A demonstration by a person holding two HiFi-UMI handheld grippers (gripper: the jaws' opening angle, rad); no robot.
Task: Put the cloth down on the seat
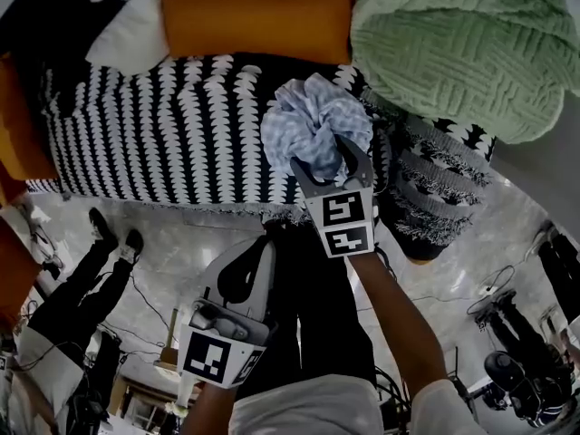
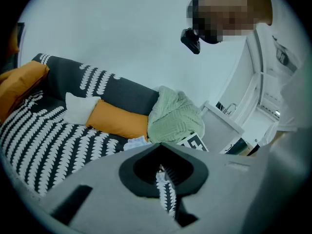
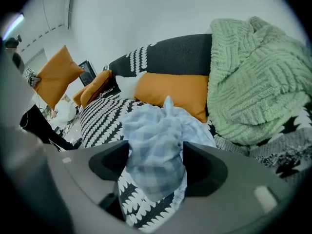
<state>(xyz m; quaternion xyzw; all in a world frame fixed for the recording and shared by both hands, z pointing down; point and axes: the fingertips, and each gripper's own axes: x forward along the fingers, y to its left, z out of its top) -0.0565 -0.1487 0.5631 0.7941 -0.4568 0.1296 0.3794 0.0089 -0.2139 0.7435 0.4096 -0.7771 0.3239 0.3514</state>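
Release is judged the step in hand. The patterned seat (image 1: 163, 134) is shown w/ a green blanket (image 1: 453, 53) heaped at one end and an orange cushion (image 1: 254, 16) at the back. The blue-check cloth (image 1: 313, 125) is bunched over the seat, between the spread jaws of the right gripper (image 1: 323, 152); no firm squeeze is seen. Next, a clean pull-back is called for, w/o the cloth snagging. Only the right gripper view shows seat pattern under the bunch. The left gripper (image 1: 258, 254) is kept low, jaws together, empty, confirmed only in its own view.
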